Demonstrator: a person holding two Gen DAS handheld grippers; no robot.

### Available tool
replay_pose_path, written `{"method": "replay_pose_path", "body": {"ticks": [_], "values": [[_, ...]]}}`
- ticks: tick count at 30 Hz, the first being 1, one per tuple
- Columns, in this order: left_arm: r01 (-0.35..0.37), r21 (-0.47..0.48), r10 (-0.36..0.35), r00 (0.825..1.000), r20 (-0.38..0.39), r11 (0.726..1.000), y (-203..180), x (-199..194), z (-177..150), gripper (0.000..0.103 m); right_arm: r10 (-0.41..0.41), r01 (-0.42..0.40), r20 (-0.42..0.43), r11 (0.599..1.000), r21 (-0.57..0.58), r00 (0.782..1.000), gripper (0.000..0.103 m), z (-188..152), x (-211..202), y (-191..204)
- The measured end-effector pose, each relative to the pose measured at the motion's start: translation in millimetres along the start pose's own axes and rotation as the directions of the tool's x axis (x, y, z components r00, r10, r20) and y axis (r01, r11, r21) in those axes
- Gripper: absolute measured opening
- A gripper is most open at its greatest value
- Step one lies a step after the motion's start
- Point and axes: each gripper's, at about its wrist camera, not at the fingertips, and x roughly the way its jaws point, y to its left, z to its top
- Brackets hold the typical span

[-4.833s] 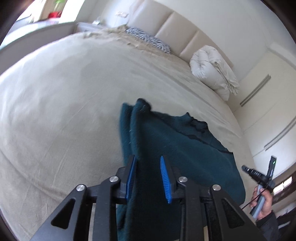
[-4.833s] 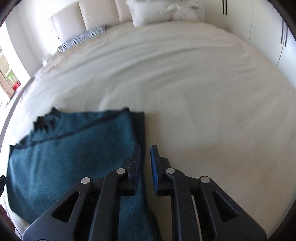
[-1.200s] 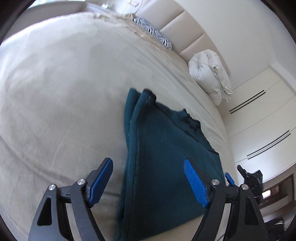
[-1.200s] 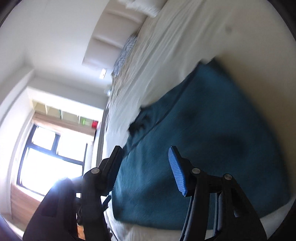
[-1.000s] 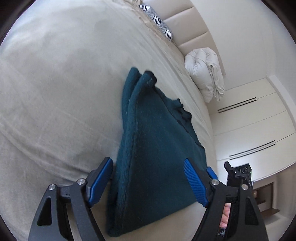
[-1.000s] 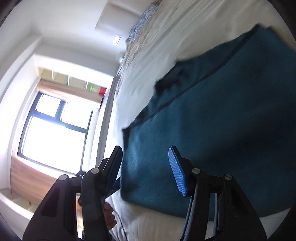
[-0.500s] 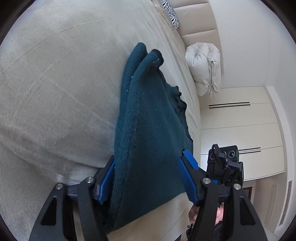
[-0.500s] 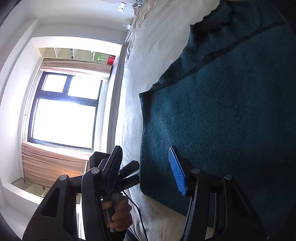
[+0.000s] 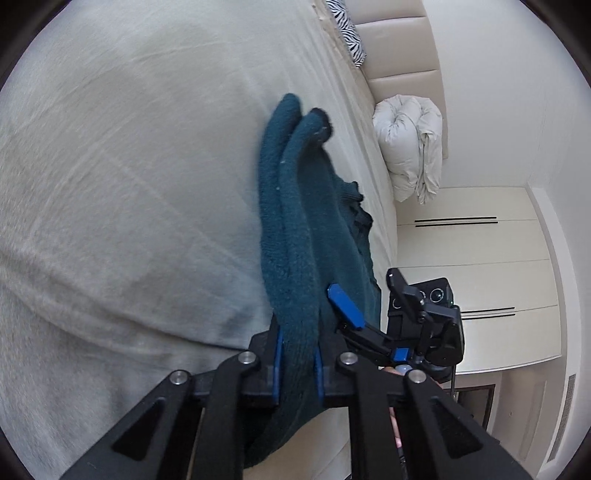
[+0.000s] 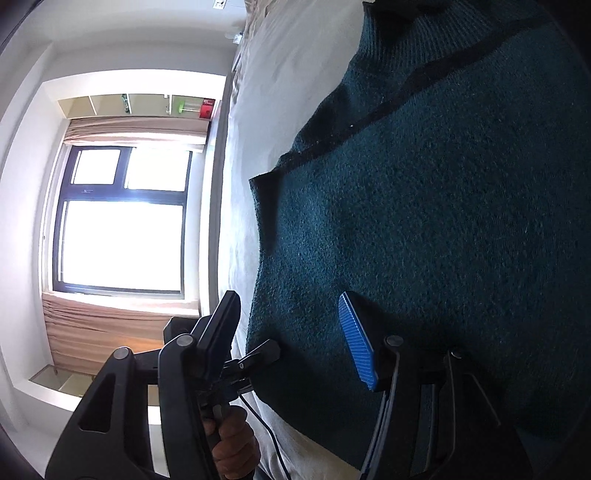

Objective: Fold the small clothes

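Note:
A dark teal knitted sweater (image 9: 299, 221) lies folded on the beige bed (image 9: 122, 184). My left gripper (image 9: 297, 363) is shut on the sweater's near folded edge, with the thick fabric pinched between its blue pads. In the right wrist view the sweater (image 10: 443, 206) fills the right half. My right gripper (image 10: 291, 336) is open, its jaws standing on either side of the sweater's near corner. The right gripper also shows in the left wrist view (image 9: 354, 314), open, close beside the sweater.
A rolled white duvet (image 9: 410, 147) and a zebra-print pillow (image 9: 349, 33) lie by the padded headboard. White wardrobe doors (image 9: 476, 280) stand beyond the bed. A bright window (image 10: 122, 221) with curtains is on the left of the right wrist view.
My left gripper has closed from wide open onto the sweater's near edge. My right gripper has swung round and come down to the sweater's near corner, still open.

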Motion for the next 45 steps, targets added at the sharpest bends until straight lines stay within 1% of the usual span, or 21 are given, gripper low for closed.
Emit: {"method": "replay_pose_path", "body": {"ticks": [2,4,8,10,12,14,17,20,22,23,25,27,32,33,35,36,39,40,41,43,45], "values": [[0.006,0.032,-0.006,1.0,0.005,0.999,-17,-1,-1,0.014,-0.001,0.001,0.006,1.0,-0.013,1.0,0.055,0,-7,1],[0.0,0.086,0.0,1.0,0.008,0.996,-41,1,-2,0.013,0.013,-0.013,0.019,1.0,-0.011,1.0,0.06,2,-19,-1],[-0.014,0.208,0.016,1.0,-0.007,0.978,-99,20,-13,0.014,0.061,-0.062,0.07,0.998,0.017,0.996,0.063,10,-60,-14],[-0.003,0.253,0.01,1.0,-0.027,0.967,-126,39,-19,0.013,0.094,-0.098,0.099,0.994,0.037,0.991,0.063,14,-88,-22],[0.007,0.286,0.007,0.999,-0.048,0.958,-146,61,-27,0.013,0.119,-0.127,0.139,0.991,0.046,0.983,0.067,19,-118,-31],[0.025,0.32,0.002,0.997,-0.083,0.947,-165,92,-37,0.013,0.138,-0.151,0.171,0.986,0.068,0.976,0.076,21,-144,-41],[0.068,0.32,-0.023,0.99,-0.14,0.945,-177,138,-48,0.014,0.163,-0.191,0.226,0.976,0.106,0.96,0.077,27,-183,-62],[0.056,0.317,0.012,0.978,-0.209,0.947,-173,191,-64,0.017,0.179,-0.223,0.276,0.965,0.136,0.944,0.077,29,-213,-84],[0.04,0.297,0.033,0.971,-0.238,0.954,-164,207,-72,0.033,0.177,-0.231,0.299,0.961,0.153,0.937,0.077,29,-227,-96],[0.061,0.281,0.013,0.967,-0.253,0.958,-161,210,-77,0.039,0.171,-0.227,0.308,0.962,0.153,0.936,0.077,28,-233,-101],[0.11,0.271,-0.035,0.964,-0.265,0.956,-160,204,-82,0.065,0.132,-0.189,0.309,0.968,0.163,0.942,0.079,27,-242,-109],[0.144,0.295,-0.068,0.965,-0.253,0.945,-164,187,-85,0.073,0.134,-0.188,0.296,0.969,0.161,0.946,0.078,27,-245,-114],[0.115,0.327,-0.059,0.982,-0.177,0.938,-150,140,-78,0.074,0.081,-0.117,0.269,0.986,0.12,0.96,0.078,31,-253,-110],[0.104,0.328,-0.052,0.985,-0.163,0.939,-152,141,-80,0.074,0.067,-0.1,0.266,0.989,0.113,0.962,0.078,29,-253,-106],[0.089,0.315,-0.043,0.988,-0.15,0.945,-138,134,-74,0.074,0.009,-0.029,0.249,0.997,0.077,0.968,0.077,20,-242,-92],[0.082,0.304,-0.038,0.988,-0.149,0.949,-133,133,-72,0.074,-0.027,0.012,0.24,0.998,0.063,0.97,0.076,20,-240,-85],[0.076,0.297,-0.032,0.989,-0.148,0.952,-128,133,-70,0.074,-0.161,0.156,0.206,0.987,0.039,0.965,0.056,21,-228,-76],[0.076,0.301,-0.032,0.988,-0.149,0.95,-129,133,-71,0.074,-0.2,0.196,0.203,0.98,0.037,0.959,0.04,21,-226,-75],[0.073,0.308,-0.028,0.988,-0.15,0.949,-130,135,-73,0.074,-0.232,0.229,0.199,0.973,0.038,0.952,0.028,23,-227,-75],[0.063,0.331,-0.014,0.989,-0.149,0.942,-135,134,-76,0.074,-0.267,0.264,0.202,0.964,0.041,0.942,0.018,22,-230,-74],[0.055,0.346,-0.004,0.989,-0.146,0.937,-137,133,-79,0.074,-0.301,0.304,0.213,0.953,0.022,0.929,0.016,22,-238,-73]]}}
